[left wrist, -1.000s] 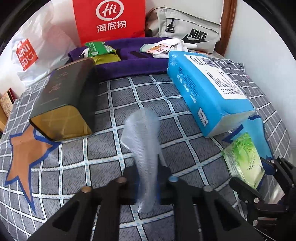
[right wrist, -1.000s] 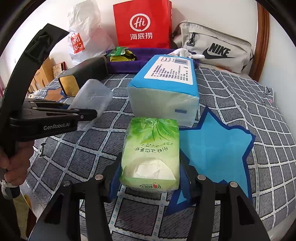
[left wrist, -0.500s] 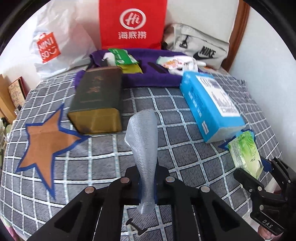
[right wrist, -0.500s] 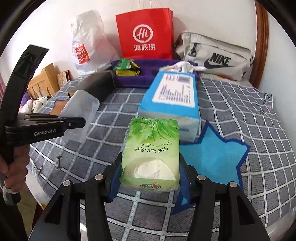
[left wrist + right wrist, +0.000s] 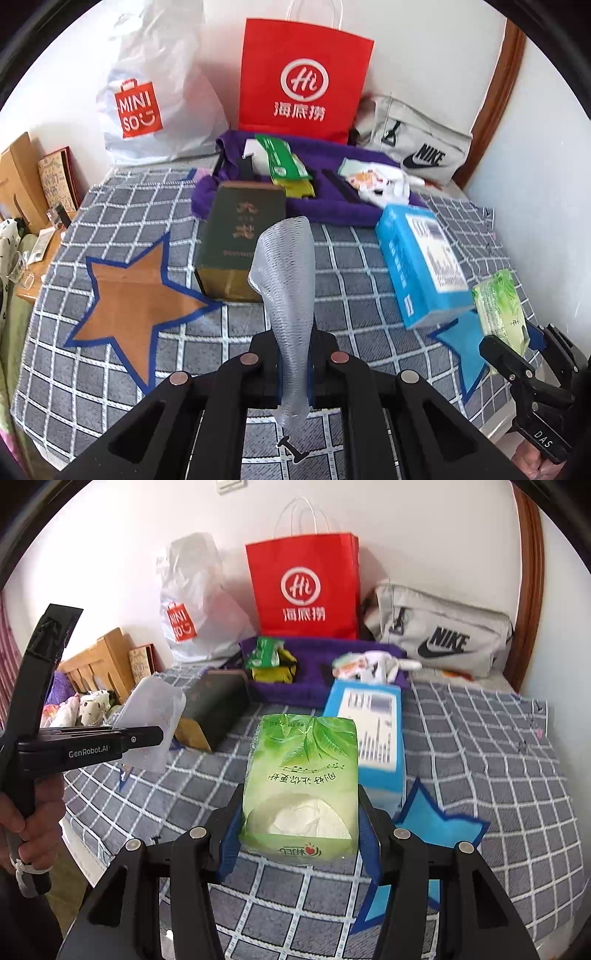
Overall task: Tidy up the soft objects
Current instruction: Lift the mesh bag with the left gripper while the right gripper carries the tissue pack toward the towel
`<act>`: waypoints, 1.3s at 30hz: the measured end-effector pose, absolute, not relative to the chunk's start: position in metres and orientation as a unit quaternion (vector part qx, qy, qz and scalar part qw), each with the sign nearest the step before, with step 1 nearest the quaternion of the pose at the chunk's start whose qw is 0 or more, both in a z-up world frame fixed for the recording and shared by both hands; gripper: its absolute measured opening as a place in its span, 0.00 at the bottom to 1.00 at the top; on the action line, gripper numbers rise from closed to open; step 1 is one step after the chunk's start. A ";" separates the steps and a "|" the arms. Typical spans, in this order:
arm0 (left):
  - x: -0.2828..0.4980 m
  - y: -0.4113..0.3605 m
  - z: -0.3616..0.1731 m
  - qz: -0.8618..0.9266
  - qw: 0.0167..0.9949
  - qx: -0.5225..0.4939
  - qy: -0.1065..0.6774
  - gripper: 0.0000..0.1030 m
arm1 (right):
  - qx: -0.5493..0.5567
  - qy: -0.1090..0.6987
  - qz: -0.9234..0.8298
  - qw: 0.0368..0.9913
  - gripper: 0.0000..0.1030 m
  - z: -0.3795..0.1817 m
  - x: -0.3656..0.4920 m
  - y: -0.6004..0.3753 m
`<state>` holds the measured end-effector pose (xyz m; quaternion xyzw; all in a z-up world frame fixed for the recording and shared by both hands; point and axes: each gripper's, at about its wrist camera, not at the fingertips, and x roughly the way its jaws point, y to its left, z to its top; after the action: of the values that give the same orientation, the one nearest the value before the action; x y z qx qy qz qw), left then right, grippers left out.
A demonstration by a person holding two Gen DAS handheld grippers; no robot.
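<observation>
My left gripper (image 5: pixel 293 365) is shut on a translucent white foam sheet (image 5: pixel 286 280) and holds it upright above the checked bed cover; the sheet also shows in the right wrist view (image 5: pixel 151 720). My right gripper (image 5: pixel 299 834) is shut on a green tissue pack (image 5: pixel 303 775), lifted above the blue star patch (image 5: pixel 439 827). The pack also shows in the left wrist view (image 5: pixel 500 310). A blue tissue package (image 5: pixel 417 266) lies by the blue star. A dark green box (image 5: pixel 240 236) lies next to the brown star patch (image 5: pixel 136 295).
A purple towel (image 5: pixel 332 206) at the back holds green packets (image 5: pixel 284 162) and white cloth items (image 5: pixel 376 181). Behind it stand a red paper bag (image 5: pixel 303 81), a white Miniso bag (image 5: pixel 147 103) and a grey Nike bag (image 5: pixel 417 147). A wooden stand (image 5: pixel 22 184) is at left.
Both grippers have risen and drawn back from the bed with their loads. The foam sheet and the green tissue pack stay gripped. More of the bed and bags shows now.
</observation>
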<state>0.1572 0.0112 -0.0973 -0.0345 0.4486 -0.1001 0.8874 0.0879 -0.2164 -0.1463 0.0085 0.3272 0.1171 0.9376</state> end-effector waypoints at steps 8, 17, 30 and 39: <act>0.168 0.015 -0.074 -0.098 0.896 -0.040 0.432 0.08 | 0.010 0.312 0.112 0.943 0.52 -0.121 0.099 -0.217; 0.186 0.015 -0.057 -0.101 0.900 -0.049 0.422 0.08 | 0.002 0.302 0.100 0.948 0.52 -0.100 0.119 -0.215; 0.224 0.012 -0.046 -0.097 0.899 -0.050 0.424 0.08 | 0.008 0.290 0.086 0.953 0.52 -0.076 0.160 -0.217; 0.254 0.003 -0.041 -0.092 0.899 -0.041 0.425 0.08 | 0.012 0.280 0.078 0.957 0.52 -0.066 0.195 -0.225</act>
<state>0.2538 0.0025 -0.0408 -0.0407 0.4254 -0.0918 0.8994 0.1953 -0.2248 -0.0662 0.0124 0.2797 0.0776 0.9569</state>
